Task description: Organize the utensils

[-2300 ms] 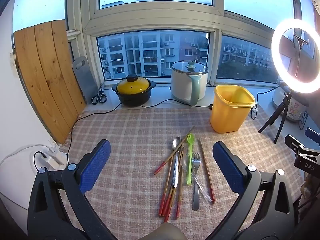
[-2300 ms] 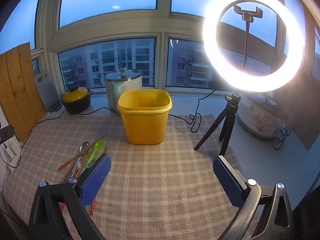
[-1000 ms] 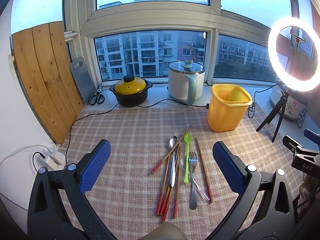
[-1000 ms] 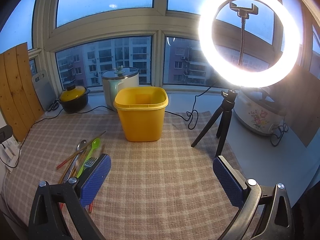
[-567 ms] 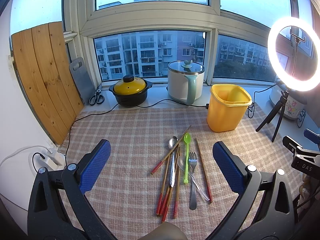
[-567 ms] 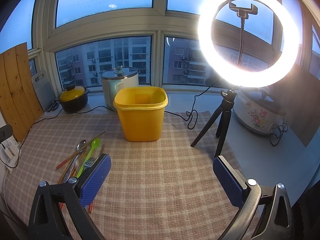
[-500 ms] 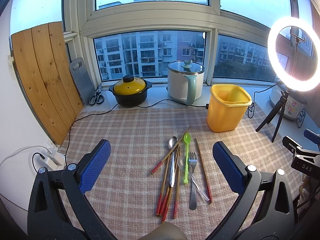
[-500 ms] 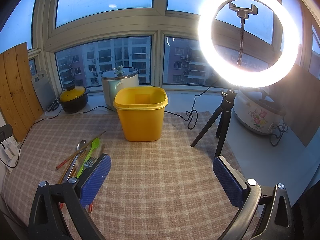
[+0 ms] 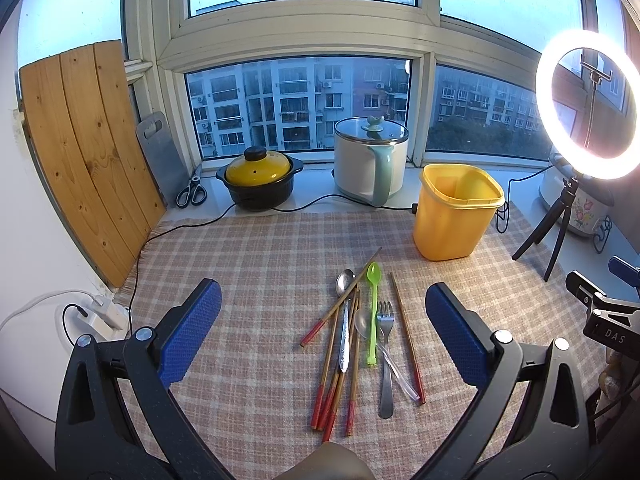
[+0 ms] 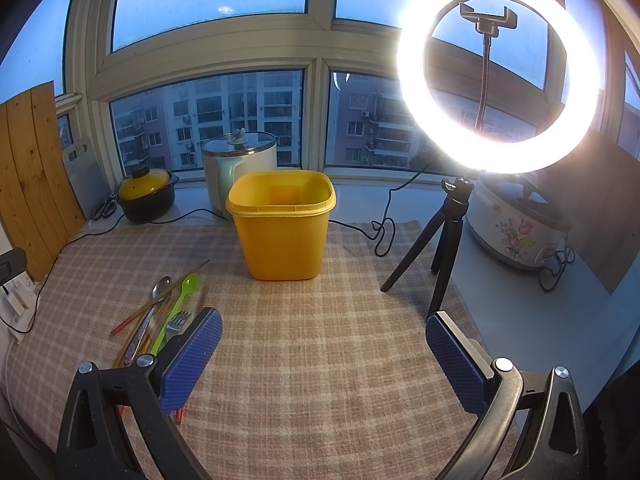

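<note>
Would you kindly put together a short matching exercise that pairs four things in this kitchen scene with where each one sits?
Things:
1. green plastic spoon
2. yellow plastic bin
3. yellow-lidded black clay pot
4. glowing ring light on a tripod

Places:
A. on the windowsill, beside the scissors
B. at the right edge of the checked cloth
C. among the chopsticks and metal fork on the cloth
D. upright on the cloth, in front of the white electric pot

Pairs: 1-C, 2-D, 3-A, 4-B
</note>
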Tool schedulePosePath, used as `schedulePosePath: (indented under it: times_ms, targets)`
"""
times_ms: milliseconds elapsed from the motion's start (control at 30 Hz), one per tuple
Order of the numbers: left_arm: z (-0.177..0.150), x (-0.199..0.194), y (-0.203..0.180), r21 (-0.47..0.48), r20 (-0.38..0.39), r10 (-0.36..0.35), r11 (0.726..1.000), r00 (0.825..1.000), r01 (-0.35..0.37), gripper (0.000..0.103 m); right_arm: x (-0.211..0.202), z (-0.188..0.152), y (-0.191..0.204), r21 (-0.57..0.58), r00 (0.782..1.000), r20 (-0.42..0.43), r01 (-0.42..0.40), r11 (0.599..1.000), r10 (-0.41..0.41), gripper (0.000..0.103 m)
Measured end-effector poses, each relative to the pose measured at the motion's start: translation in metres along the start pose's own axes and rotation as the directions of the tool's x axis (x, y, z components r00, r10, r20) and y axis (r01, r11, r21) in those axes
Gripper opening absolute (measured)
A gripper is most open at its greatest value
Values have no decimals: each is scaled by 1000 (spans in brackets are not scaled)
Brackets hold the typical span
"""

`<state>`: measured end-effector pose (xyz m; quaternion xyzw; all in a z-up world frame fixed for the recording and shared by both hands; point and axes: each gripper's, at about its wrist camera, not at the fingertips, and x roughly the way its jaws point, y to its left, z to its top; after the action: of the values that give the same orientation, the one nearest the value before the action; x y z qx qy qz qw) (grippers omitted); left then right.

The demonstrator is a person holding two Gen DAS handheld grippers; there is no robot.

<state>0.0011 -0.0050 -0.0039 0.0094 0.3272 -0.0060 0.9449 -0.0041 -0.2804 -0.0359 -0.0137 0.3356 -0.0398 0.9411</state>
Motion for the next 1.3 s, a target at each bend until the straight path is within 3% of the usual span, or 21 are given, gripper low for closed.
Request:
schedulePosePath:
  times_ms: [600,1000,1300]
  targets:
    - [-7,4,0,5,-31,-9,1000,999,10,103,3,2,9,-6,1000,-19,8,1000,-8,103]
    - [0,43,13,62,-98,-1,998,995,7,103,9,7,15,6,999,-40,3,1000,-3,103]
    - [-8,68,24,68,-141,-59,995,988,69,103,14,9,19,5,999,-46,-25,1000,25,103]
